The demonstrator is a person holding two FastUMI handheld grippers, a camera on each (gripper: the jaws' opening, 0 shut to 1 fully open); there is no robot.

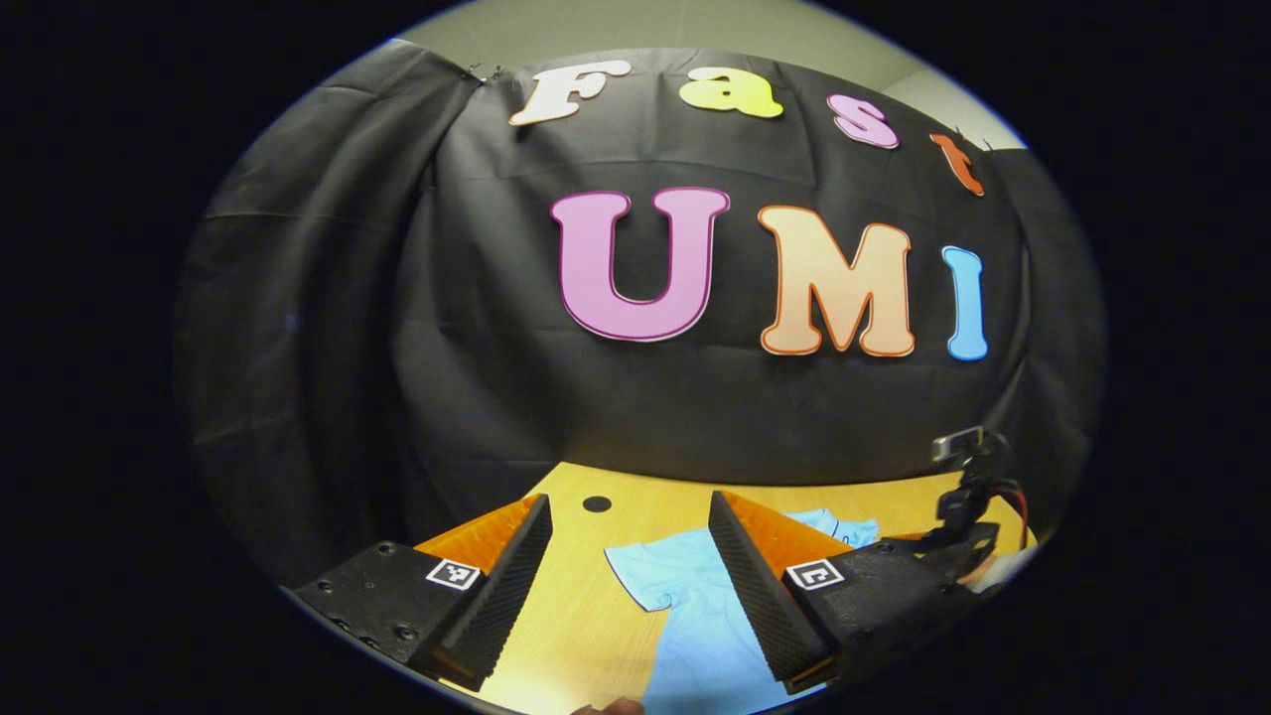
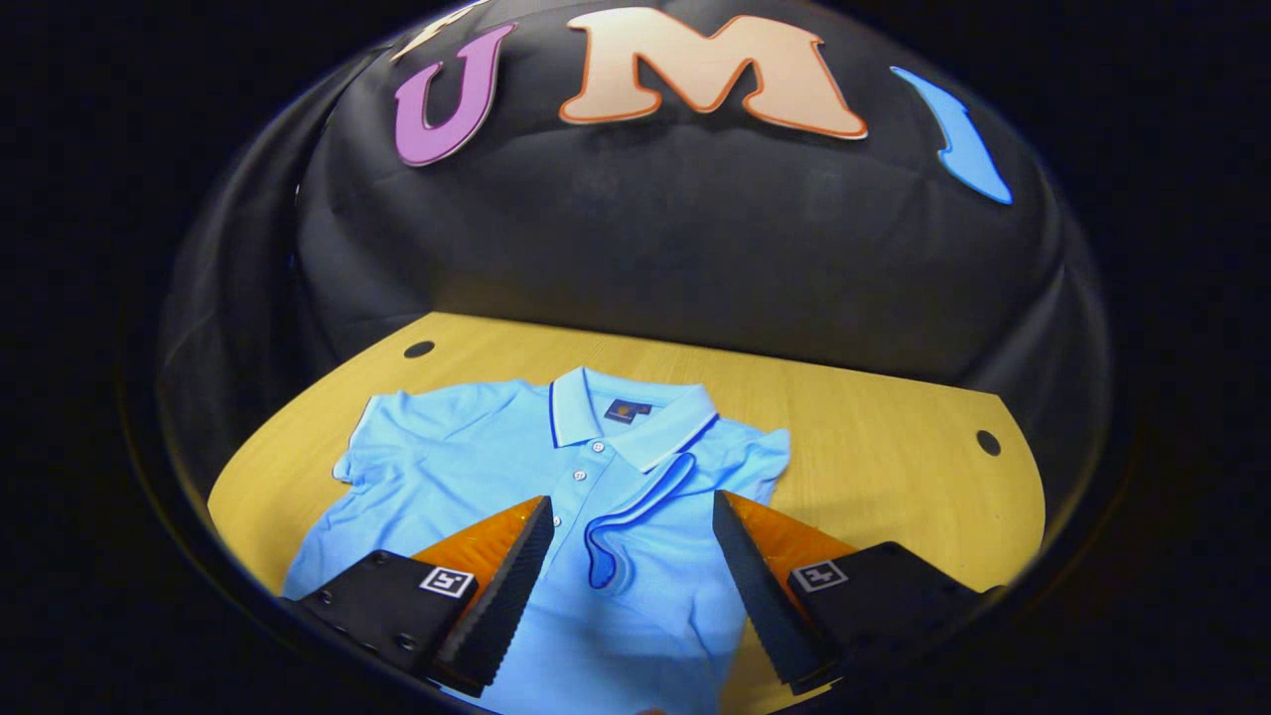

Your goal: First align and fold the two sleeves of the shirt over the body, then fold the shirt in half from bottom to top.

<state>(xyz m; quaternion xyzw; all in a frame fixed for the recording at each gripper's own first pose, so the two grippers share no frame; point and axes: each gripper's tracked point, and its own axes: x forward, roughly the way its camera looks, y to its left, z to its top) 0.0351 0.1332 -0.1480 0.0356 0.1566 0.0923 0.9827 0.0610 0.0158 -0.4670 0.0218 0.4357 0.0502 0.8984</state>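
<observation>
A light blue polo shirt [image 2: 477, 457] lies face up on the wooden table [image 2: 874, 467], collar toward the black wall. In the right gripper view its right-hand sleeve [image 2: 645, 501] is folded in over the chest, while the left-hand sleeve [image 2: 369, 437] lies spread out. My right gripper [image 2: 631, 586] hovers open over the shirt's middle with nothing between its fingers. In the left gripper view the shirt [image 1: 695, 616] sits low, its spread sleeve [image 1: 645, 581] between the fingers of my open left gripper [image 1: 626, 596], which is above the table. The right gripper [image 1: 965, 501] shows farther off on the right.
The tabletop has round holes, one near the far left corner [image 2: 419, 349] and one at the right [image 2: 988, 443]; one also shows in the left gripper view [image 1: 597, 503]. Black cloth closes the back and sides. Part of a hand [image 1: 616, 707] peeks in at the bottom edge.
</observation>
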